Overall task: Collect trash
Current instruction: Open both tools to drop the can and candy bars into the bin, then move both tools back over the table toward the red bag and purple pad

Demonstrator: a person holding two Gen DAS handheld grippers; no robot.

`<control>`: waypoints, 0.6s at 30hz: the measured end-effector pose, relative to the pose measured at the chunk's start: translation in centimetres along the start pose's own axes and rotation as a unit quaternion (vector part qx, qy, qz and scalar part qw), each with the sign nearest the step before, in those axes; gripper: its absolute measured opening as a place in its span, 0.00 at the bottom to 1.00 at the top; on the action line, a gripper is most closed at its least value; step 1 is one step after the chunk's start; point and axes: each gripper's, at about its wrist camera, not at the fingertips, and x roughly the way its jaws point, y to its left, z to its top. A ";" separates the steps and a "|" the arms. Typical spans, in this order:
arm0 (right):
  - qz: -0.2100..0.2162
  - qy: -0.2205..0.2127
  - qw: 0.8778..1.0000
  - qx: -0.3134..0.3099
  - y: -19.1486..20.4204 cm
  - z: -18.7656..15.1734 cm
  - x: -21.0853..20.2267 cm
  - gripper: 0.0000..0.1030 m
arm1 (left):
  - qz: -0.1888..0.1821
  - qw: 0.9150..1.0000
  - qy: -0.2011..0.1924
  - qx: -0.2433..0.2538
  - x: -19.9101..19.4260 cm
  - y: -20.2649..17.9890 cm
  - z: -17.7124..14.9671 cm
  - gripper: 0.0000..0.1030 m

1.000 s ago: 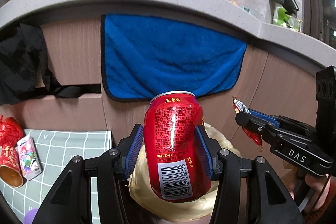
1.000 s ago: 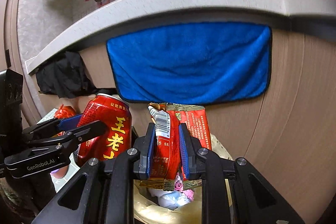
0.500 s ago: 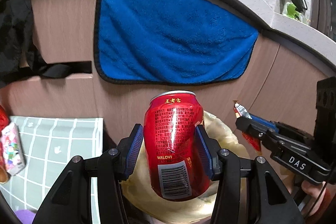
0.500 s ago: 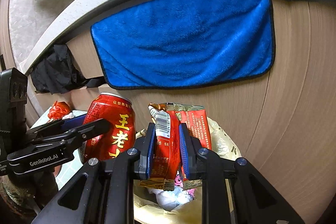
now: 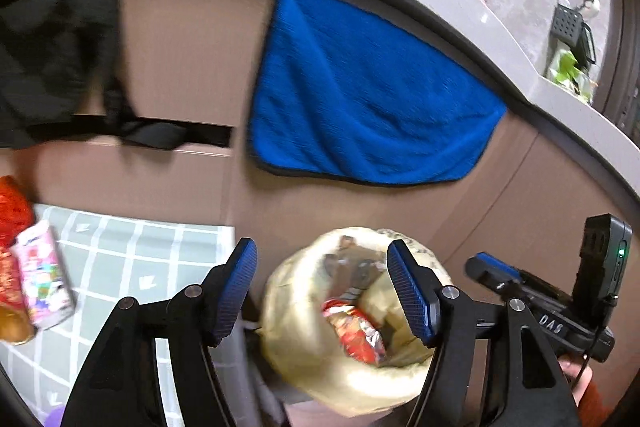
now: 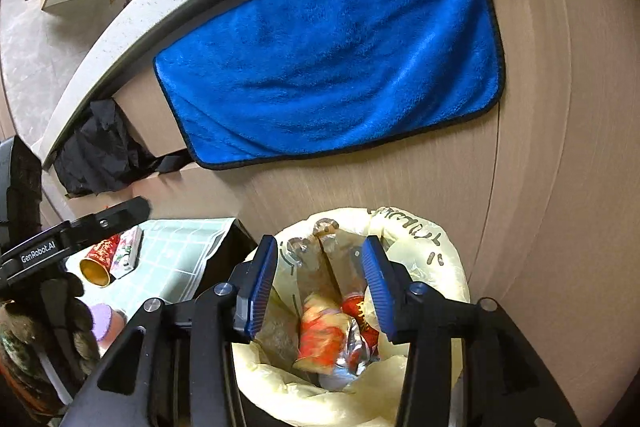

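My left gripper hangs over the bin; its jaws are opening and nothing is between them. The right gripper is above the same bin, jaws also opening and empty. The bin's yellowish bag holds a red-and-silver snack wrapper, with the red can partly buried beside it. From the left wrist the bag shows the wrapper inside. The right gripper appears at the right of that view. The left gripper shows at the left of the right wrist view.
A low table with a green checked cloth stands left of the bin, carrying a pink carton, a red paper cup and red wrapping. A blue towel hangs on the wood-panelled counter behind. A black cloth hangs further left.
Both grippers have opened. The red can has left the left gripper and the wrapper has left the right one; both now lie in the bin bag. The left gripper has shifted sideways.
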 end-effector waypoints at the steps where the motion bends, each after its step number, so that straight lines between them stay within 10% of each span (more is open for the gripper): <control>1: 0.000 -0.002 1.000 -0.001 0.3 0.1 -0.2 0.41 | 0.005 1.000 -0.002 -0.003 -0.6 0.5 0.0 0.66; 18: 0.082 -0.020 0.992 -0.099 13.8 -0.7 -2.6 0.41 | 0.115 0.989 -0.065 -0.067 -14.9 13.0 -3.0 0.68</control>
